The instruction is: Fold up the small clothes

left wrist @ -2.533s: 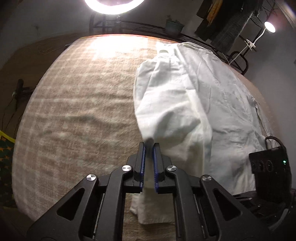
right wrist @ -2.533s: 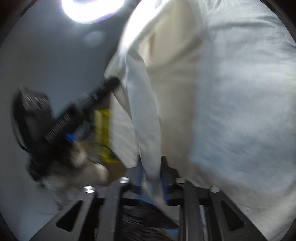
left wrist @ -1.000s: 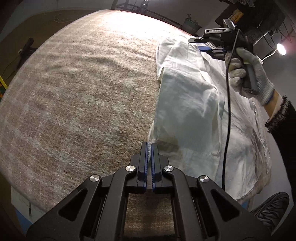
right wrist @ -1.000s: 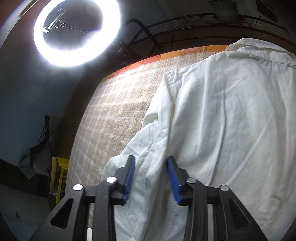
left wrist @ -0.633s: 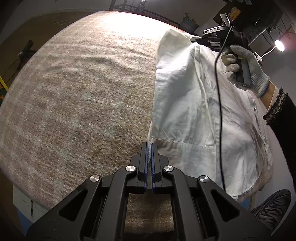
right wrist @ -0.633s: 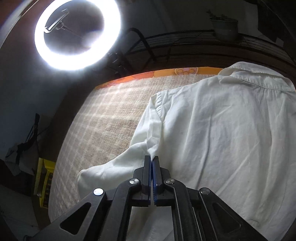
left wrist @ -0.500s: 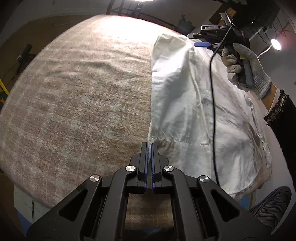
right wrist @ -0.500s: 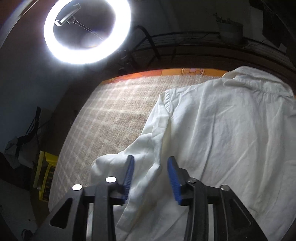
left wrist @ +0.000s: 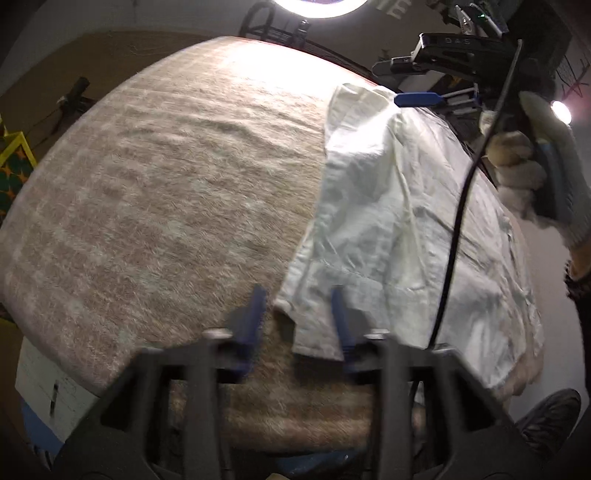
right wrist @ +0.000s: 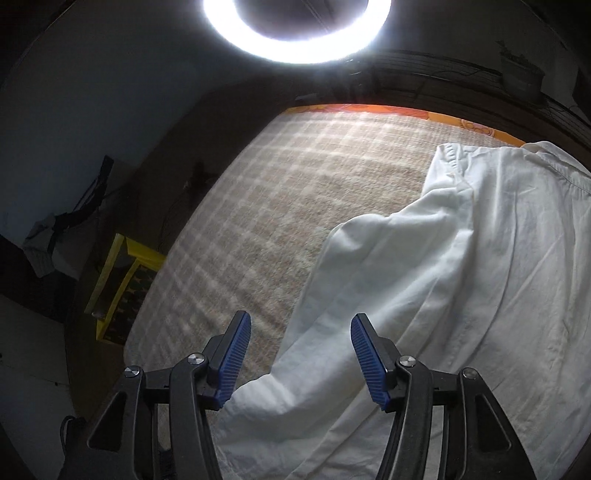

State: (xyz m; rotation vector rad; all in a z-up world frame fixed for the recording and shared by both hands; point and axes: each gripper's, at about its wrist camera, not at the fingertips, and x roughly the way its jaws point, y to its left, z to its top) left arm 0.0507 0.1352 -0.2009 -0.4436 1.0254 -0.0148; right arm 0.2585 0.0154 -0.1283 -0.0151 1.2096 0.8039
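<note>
A white shirt [left wrist: 399,221] lies flat on the right half of a beige checked blanket [left wrist: 166,206], its left side folded in over the body. My left gripper [left wrist: 299,314] is open, its blue pads on either side of the shirt's near hem corner. My right gripper [right wrist: 299,350] is open and empty above the folded sleeve [right wrist: 388,277] of the shirt [right wrist: 498,277]. It also shows in the left wrist view [left wrist: 424,85], above the shoulder, held by a gloved hand [left wrist: 532,173].
A bright ring light [right wrist: 295,33] stands beyond the far edge of the blanket [right wrist: 277,206]. A yellow-framed object [right wrist: 122,284] sits on the floor to the left. A black cable [left wrist: 465,206] hangs over the shirt. A shoe [left wrist: 550,417] is at lower right.
Both grippers have let go of the shirt and opened. The left one was shut on the hem corner half a second ago. The right gripper has drawn back from the shoulder.
</note>
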